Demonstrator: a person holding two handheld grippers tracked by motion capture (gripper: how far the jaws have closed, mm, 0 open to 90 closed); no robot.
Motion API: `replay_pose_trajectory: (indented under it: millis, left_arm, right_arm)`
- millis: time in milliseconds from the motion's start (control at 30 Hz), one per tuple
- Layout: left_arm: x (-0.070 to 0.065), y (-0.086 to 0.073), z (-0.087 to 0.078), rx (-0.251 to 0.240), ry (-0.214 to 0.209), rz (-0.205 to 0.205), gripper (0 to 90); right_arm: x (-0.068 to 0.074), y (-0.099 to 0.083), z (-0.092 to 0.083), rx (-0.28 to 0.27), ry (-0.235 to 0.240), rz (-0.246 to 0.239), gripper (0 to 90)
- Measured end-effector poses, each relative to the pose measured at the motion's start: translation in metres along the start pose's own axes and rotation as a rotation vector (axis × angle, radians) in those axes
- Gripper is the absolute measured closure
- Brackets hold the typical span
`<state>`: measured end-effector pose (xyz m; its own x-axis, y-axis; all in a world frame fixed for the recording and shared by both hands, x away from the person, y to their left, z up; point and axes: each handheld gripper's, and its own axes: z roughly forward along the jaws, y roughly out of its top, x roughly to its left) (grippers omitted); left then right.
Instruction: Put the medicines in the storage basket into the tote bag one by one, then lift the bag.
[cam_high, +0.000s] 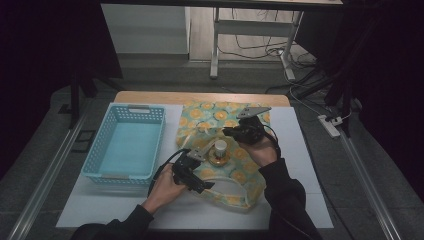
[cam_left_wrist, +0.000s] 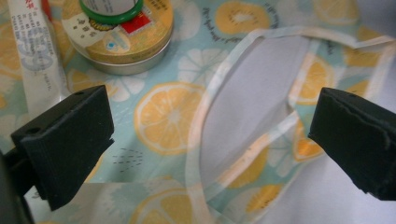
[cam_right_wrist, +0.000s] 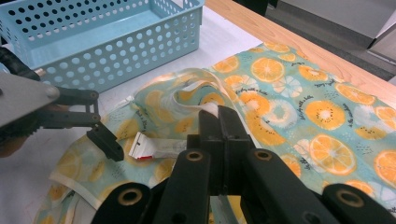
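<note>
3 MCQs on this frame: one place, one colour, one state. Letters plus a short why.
1. Where is the tin?
A. In the basket
B. On the fruit-print cloth
C. On the bare wooden table edge

2. What colour is the basket?
A. Light blue
B. Red
C. Black

3. How do the left gripper jaws stand?
A. Clamped on the tin
B. Clamped on the basket rim
C. Open over the cloth

Answers:
1 B: the high view shows the tin resting on the cloth, right of the basket.
2 A: the perforated walls are light blue in the high view and the right gripper view.
3 C: the left gripper view shows a wide gap between the jaws, with the cloth's white strap below and nothing pinched. The right gripper is shut on a fold of the strap.
</note>
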<state>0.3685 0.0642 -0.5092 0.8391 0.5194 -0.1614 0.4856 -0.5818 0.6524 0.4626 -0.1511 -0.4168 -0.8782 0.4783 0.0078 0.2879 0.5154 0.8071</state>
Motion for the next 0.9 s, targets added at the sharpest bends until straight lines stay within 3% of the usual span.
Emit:
replay_pose_trajectory:
  millis: [200, 600, 733, 800, 900]
  left_arm:
    - [0.005, -0.004, 0.011, 0.026, 0.002, -0.004, 0.0]
    - [0.012, -0.009, 0.026, 0.064, 0.091, 0.006, 2.4]
    - [0.010, -0.009, 0.025, 0.084, 0.129, 0.034, 7.6]
    - [0.010, -0.009, 0.025, 0.086, 0.130, 0.035, 8.5]
    - [0.010, -0.009, 0.022, 0.084, 0.125, 0.039, 18.0]
  right_arm:
    - [0.000, 0.000, 0.001, 0.001, -0.001, -0.001, 90.0]
    - [0.000, -0.001, 0.002, 0.006, 0.003, -0.002, 90.0]
    - [0.000, -0.001, 0.001, 0.003, 0.002, -0.001, 90.0]
    - [0.000, -0.001, 0.001, 0.004, 0.001, 0.000, 90.0]
    - [0.000, -0.001, 0.001, 0.004, 0.003, 0.000, 90.0]
